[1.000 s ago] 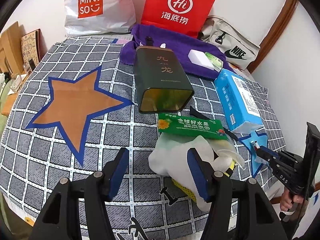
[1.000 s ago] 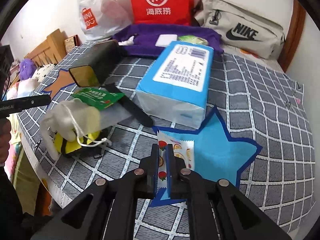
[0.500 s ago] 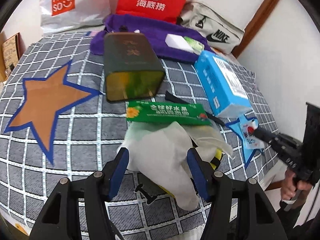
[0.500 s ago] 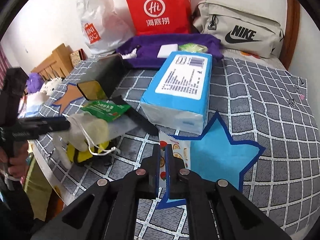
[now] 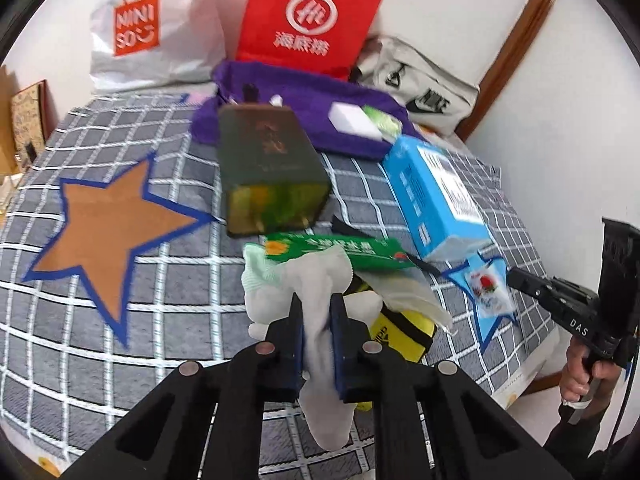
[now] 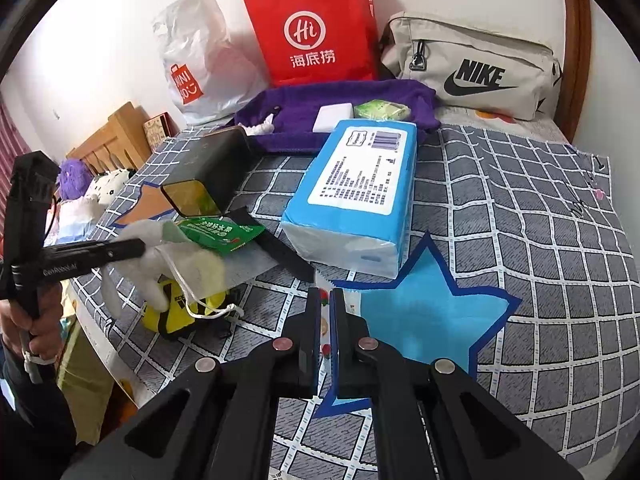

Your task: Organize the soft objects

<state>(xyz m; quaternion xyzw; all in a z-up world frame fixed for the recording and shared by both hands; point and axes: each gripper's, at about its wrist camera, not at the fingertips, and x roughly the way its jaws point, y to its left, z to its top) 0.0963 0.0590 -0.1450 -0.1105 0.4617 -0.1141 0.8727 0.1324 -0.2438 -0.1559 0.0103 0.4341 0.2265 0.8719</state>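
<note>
Left tool is clamping the white sock above the bed, while right tool is pinching the fruit-print sachet at the blue star.

The left gripper tips steeply downward, its jaws clamped on a pale sock, the hand wrapped round the handle. The right gripper slants down too, pinching a small printed sachet; its hand grips from below, seemingly with a band at the wrist.
</note>
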